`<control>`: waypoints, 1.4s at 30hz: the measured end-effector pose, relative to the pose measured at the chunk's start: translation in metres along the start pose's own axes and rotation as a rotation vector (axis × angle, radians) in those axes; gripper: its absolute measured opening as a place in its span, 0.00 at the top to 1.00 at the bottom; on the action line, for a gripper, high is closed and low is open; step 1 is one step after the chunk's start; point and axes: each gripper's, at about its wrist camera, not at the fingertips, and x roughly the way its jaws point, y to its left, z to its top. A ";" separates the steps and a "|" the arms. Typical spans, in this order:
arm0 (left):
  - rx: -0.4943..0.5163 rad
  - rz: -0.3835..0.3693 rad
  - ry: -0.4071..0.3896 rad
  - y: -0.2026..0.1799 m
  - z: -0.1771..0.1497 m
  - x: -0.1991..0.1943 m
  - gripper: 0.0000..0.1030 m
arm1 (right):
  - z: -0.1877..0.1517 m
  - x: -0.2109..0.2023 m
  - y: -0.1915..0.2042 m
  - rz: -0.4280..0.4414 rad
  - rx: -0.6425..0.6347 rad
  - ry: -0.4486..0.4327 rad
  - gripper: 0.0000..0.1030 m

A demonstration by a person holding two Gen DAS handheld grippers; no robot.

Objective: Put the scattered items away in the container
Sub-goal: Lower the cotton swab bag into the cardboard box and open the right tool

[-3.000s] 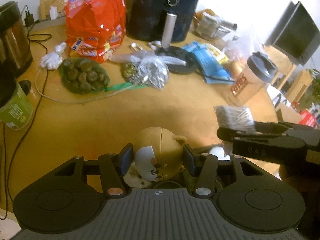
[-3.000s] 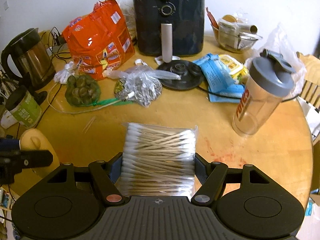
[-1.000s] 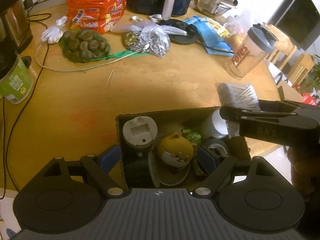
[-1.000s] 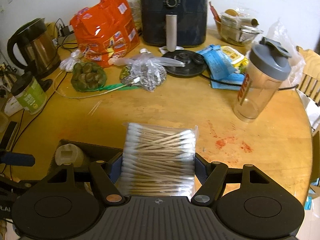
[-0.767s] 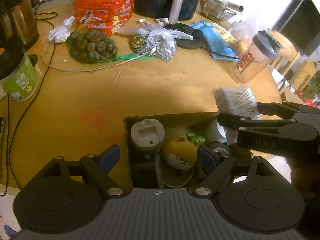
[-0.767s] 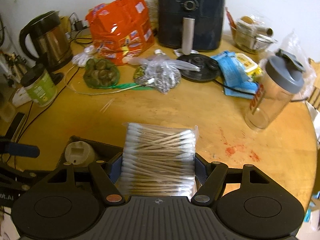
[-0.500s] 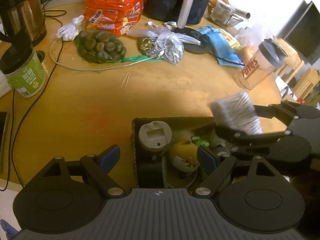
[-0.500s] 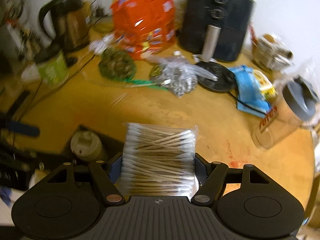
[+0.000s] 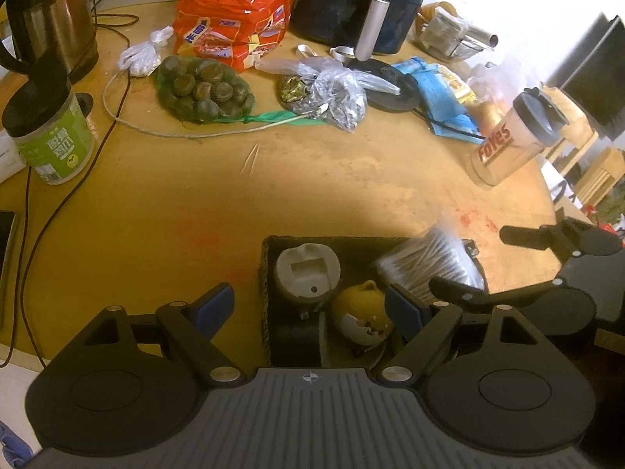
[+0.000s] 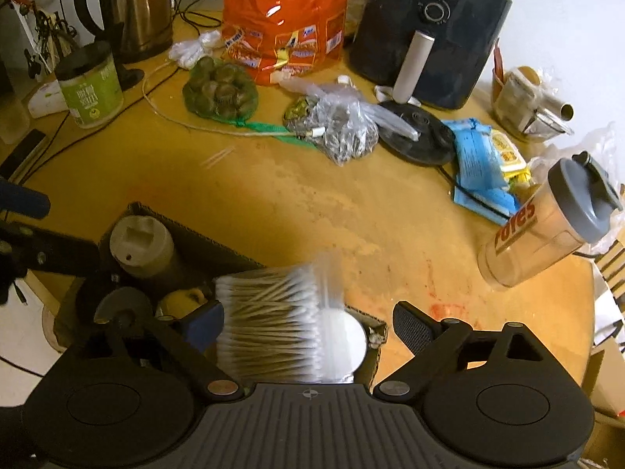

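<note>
Right hand-held gripper [image 10: 308,322] jaws spread, cotton swab pack [image 10: 273,322] loose between them over the cardboard box [image 9: 267,258] right end, sticks crosswise; left hand-held gripper [image 9: 308,305] open, empty, box's left.

Left gripper [image 9: 308,305]: jaws spread wide, nothing between the fingers. Right gripper [image 10: 308,326]: jaws spread wide, no clamping contact. Both point forward and downward, side by side.

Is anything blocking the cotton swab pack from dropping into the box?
Nothing visible does. The cotton swab pack already sits over the box, between the right tool's open jaws, resting atop the contents.
</note>
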 end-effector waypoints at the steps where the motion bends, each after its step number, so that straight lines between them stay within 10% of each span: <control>1: 0.001 0.000 0.000 0.000 0.000 0.000 0.18 | -0.001 0.001 0.000 0.004 0.003 0.006 0.09; 10: 0.006 0.001 0.005 -0.004 0.003 0.003 0.18 | -0.009 0.025 0.000 0.021 -0.040 0.112 0.24; 23: -0.014 0.009 0.008 -0.004 0.005 0.005 0.18 | -0.003 0.003 0.003 0.099 -0.109 -0.023 0.75; 34: -0.020 0.014 0.006 -0.006 0.006 0.006 0.18 | -0.014 0.012 0.042 0.070 -0.532 -0.101 0.74; 38: -0.024 0.015 0.005 -0.006 0.007 0.006 0.18 | -0.008 0.014 0.041 0.058 -0.502 -0.105 0.50; 42: -0.029 0.019 0.008 -0.005 0.007 0.007 0.18 | -0.003 0.012 0.027 0.076 -0.402 -0.100 0.50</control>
